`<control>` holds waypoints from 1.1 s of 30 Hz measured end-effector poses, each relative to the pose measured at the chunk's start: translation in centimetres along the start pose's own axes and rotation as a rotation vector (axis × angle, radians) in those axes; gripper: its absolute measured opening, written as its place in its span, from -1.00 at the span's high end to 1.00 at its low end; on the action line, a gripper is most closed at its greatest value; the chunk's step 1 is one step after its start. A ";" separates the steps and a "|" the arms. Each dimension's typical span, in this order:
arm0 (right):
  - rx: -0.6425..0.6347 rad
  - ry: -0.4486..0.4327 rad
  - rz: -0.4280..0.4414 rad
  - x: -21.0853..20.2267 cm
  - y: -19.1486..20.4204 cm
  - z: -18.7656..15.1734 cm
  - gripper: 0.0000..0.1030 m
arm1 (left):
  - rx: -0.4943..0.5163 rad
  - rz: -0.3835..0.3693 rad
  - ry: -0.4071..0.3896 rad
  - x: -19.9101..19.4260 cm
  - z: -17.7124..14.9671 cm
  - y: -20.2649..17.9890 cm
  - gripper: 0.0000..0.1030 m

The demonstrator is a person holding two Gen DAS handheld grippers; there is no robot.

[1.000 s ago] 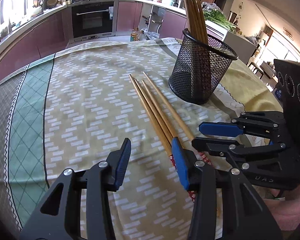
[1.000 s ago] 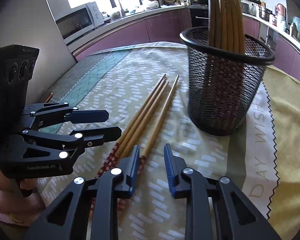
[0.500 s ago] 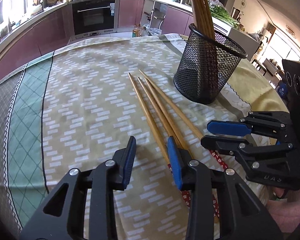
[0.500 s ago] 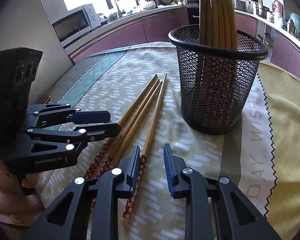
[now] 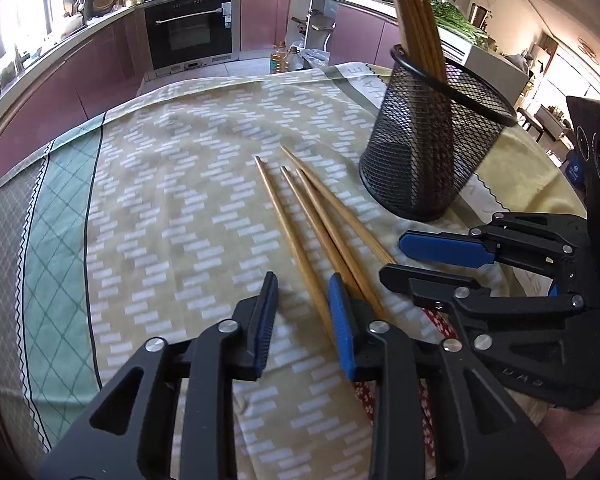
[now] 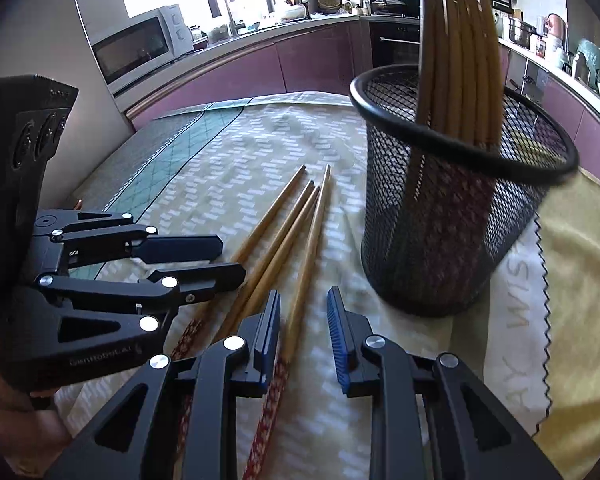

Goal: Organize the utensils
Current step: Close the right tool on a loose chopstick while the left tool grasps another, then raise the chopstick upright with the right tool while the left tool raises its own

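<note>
Chopsticks (image 5: 300, 236): four loose on tablecloth (image 5: 172, 200)

We see the left tool (image 5: 302, 312) and right tool (image 6: 303, 322) as matte black linkage frames with silver screws and ribbed blue pads (image 5: 342, 322). White lettering marks each body. A pink sleeve (image 5: 580, 436) shows behind the right tool.

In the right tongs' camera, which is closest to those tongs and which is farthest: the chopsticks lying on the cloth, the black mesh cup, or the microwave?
1. Loose chopsticks: right at the right tongs, one lying between the tips.
2. Black mesh cup: a bit ahead, on the right.
3. Microwave: far back on the counter, upper left.
</note>
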State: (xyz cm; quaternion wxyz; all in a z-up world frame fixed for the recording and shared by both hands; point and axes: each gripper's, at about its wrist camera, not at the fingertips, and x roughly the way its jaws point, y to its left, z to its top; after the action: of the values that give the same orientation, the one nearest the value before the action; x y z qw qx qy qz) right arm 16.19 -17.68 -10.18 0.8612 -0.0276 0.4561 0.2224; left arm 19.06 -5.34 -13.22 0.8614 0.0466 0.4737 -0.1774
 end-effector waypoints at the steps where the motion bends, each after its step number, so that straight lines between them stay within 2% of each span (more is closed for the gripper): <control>1: -0.002 -0.001 -0.002 0.2 0.1 0.2 0.58 | 0.000 0.005 0.000 0.1 0.1 0.0 0.57; 3: 0.004 0.000 -0.015 0.4 0.1 0.4 0.71 | -0.006 0.021 -0.002 0.2 0.3 0.0 0.72; 4: 0.014 -0.001 -0.011 0.4 -0.1 0.4 0.82 | -0.012 0.021 -0.004 0.2 0.2 0.1 0.75; 5: 0.030 0.000 0.007 0.4 -0.3 0.4 0.85 | -0.024 0.015 -0.006 0.1 0.2 0.2 0.76; 11: 0.079 -0.029 0.048 -0.9 -1.2 -0.3 0.88 | -0.076 -0.024 -0.034 -1.1 -0.9 0.7 0.85; 15: 0.049 -0.037 0.087 -1.9 -0.7 -0.6 0.88 | -0.059 -0.051 -0.041 -2.1 -1.7 0.2 0.85; 20: 0.004 0.012 0.093 -1.2 0.2 -0.9 0.88 | -0.015 -0.068 -0.015 -2.1 -2.4 -0.9 0.85; 29: -0.016 0.034 0.072 0.1 0.2 -0.2 0.83 | 0.025 -0.081 0.020 -0.8 -1.2 -0.7 0.75; 33: -0.005 0.026 0.084 0.0 -0.3 0.2 0.89 | -0.002 -0.069 0.019 -0.5 -0.5 -0.4 0.85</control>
State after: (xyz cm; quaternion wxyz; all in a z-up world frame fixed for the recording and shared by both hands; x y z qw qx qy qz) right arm 16.41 -17.87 -10.12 0.8451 -0.0132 0.4673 0.2591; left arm 18.25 -5.49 -13.07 0.8502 0.0310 0.4834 -0.2063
